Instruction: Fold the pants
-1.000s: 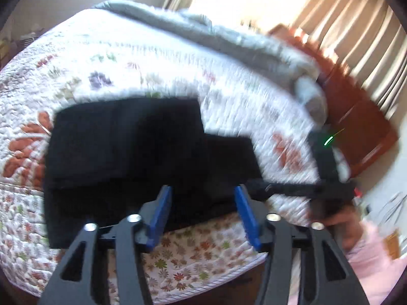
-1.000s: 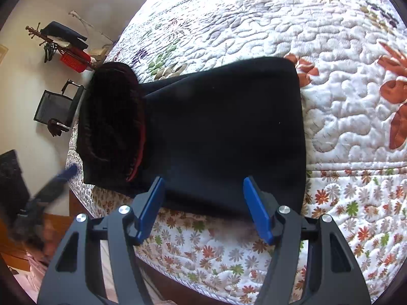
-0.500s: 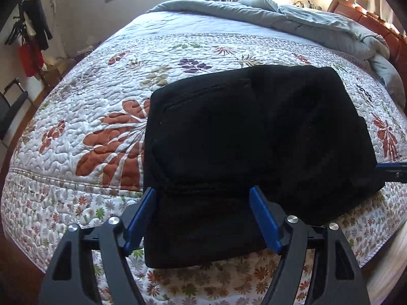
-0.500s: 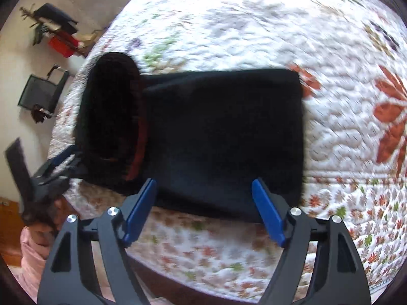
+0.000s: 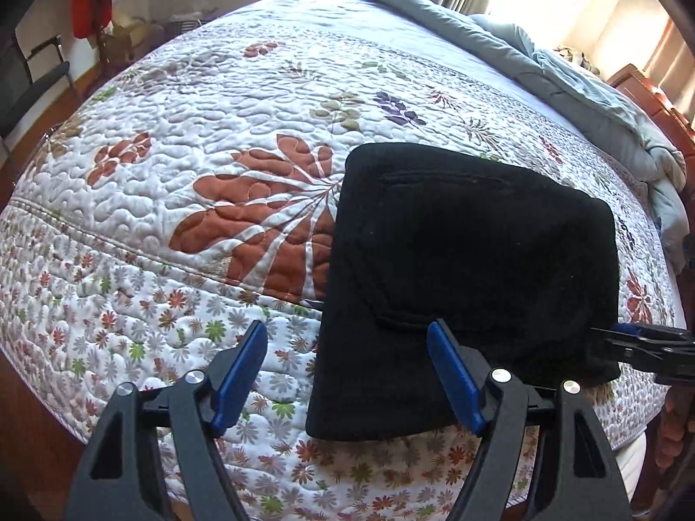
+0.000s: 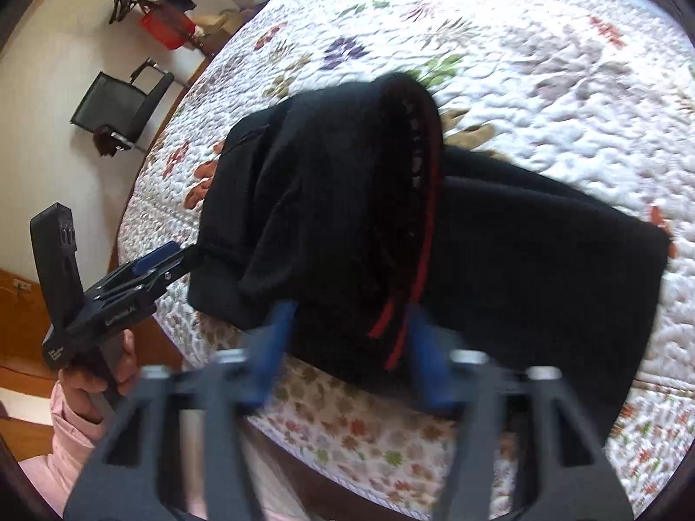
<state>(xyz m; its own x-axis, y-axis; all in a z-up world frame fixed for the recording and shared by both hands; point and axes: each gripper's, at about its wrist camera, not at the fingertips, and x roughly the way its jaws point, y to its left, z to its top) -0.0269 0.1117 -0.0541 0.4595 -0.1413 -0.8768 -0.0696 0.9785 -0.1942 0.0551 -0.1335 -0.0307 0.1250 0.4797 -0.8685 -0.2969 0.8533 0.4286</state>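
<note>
While black pants (image 6: 499, 260) lie folded, the right tool (image 6: 347, 338) is closing on them.

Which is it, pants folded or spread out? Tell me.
Folded. The black pants lie doubled into a compact block on the quilt, with the waistband end lapped over the rest.

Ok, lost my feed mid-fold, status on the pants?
Left hand-held gripper open, straddling pants corner. Right hand-held gripper closing on red-trimmed fold. Pants partly folded on quilt. Nothing in the way.
</note>
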